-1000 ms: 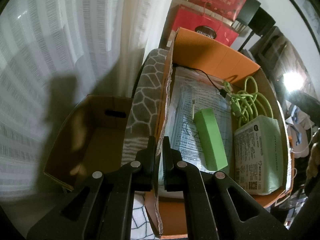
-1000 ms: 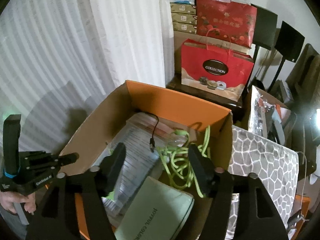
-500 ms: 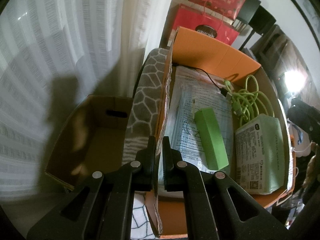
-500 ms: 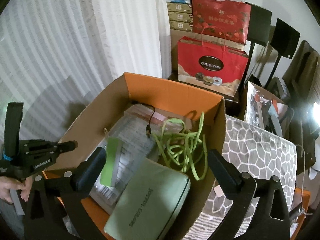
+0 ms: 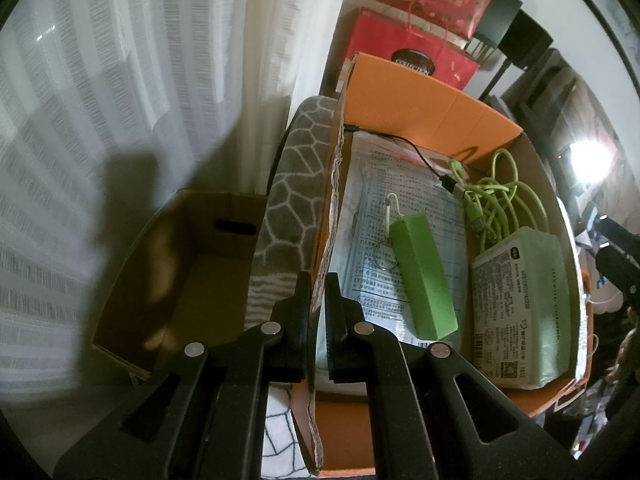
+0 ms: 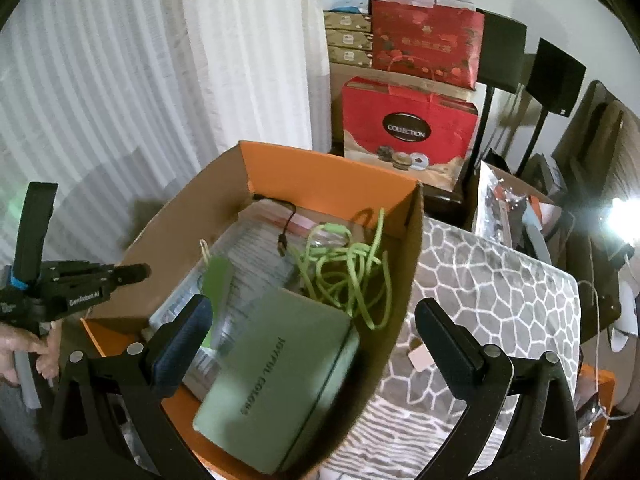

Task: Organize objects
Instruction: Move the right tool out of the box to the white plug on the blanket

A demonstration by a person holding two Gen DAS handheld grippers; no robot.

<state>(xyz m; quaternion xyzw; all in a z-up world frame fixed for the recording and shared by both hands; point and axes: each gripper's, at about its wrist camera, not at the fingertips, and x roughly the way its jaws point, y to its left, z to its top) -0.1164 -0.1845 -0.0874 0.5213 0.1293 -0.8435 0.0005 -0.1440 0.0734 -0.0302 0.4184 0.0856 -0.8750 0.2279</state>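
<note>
The orange cardboard box (image 5: 424,92) sits open-topped under both claws, and the left gripper (image 5: 318,292) is clamped tight on its near side wall, one finger inside the box and one outside, the torn corrugated edge running up between them. Just past the inner finger, on the box floor, lies a bagged printed sheet (image 5: 404,200), and on it a slim green power bank (image 5: 424,276) with a small white loop at its far end. Farther to that gripper's right a tangle of light green cable (image 5: 500,200) lies against the far corner, a thin black cable (image 5: 416,156) crossing toward it, and a pale green pouch (image 5: 520,308) fills the near right corner. The right gripper (image 6: 312,332) hangs over the box with its jaws spread wide and nothing between the pads; the green pouch (image 6: 280,380) lies directly below the gap, the green cable (image 6: 344,268) just ahead of it. Outside the left gripper's outer finger a grey patterned cushion (image 5: 288,208) presses against the box wall, and beyond it stands a brown cardboard box (image 5: 188,280). A white curtain (image 5: 140,80) hangs behind, and red gift bags (image 6: 408,120) stand past the orange box's far wall.
</note>
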